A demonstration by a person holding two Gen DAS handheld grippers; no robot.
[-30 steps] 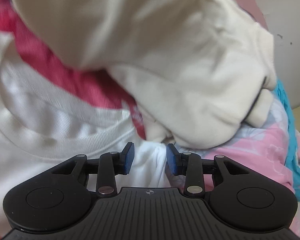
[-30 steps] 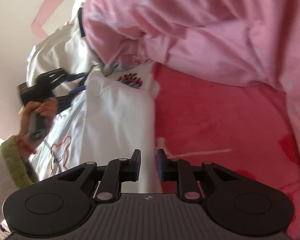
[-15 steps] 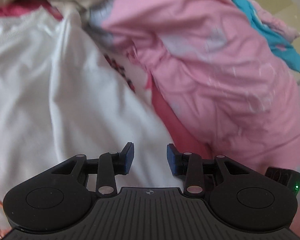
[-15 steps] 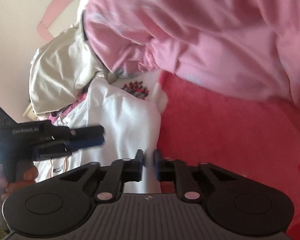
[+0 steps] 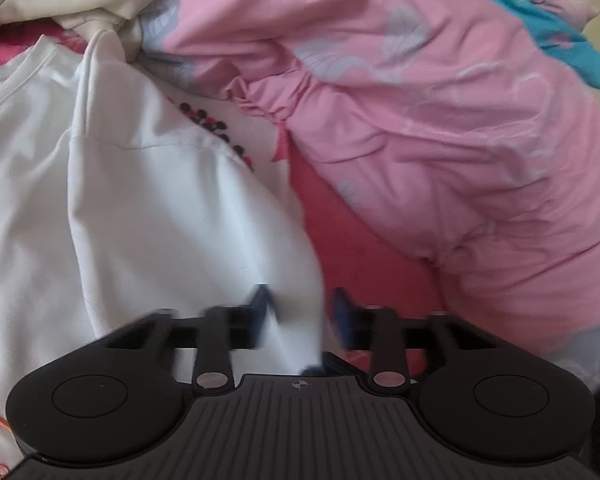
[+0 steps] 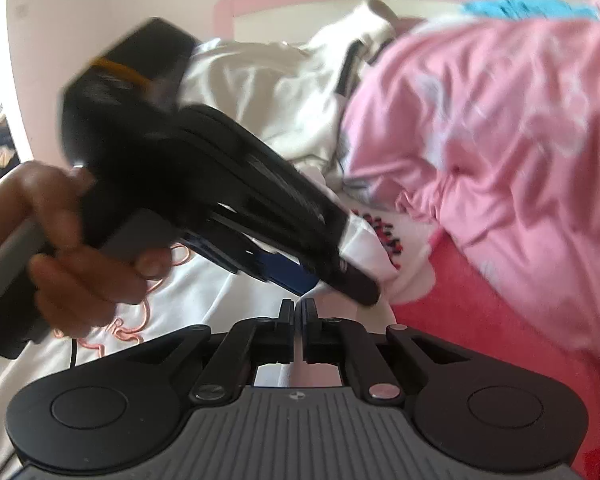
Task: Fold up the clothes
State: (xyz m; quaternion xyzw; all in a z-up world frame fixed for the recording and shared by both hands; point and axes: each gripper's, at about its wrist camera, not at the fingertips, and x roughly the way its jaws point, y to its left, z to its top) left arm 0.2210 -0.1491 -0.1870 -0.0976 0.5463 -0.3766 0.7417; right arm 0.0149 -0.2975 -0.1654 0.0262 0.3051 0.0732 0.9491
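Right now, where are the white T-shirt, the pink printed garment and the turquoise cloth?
white T-shirt point(image 5: 160, 216): left wrist view, on its smooth body panel.
pink printed garment point(image 5: 440, 132): left wrist view, on its crumpled middle.
turquoise cloth point(image 5: 556, 36): left wrist view, on the strip at the upper right.

The left hand-held gripper point(image 5: 300, 314) pointed down and forward, its jaws blurred and closing with white cloth between them. In the right wrist view a bare hand point(image 6: 66, 240) gripped its handle at near left. The right hand-held gripper point(image 6: 299, 312) had its jaws almost together, nipping a thin fold of cloth.
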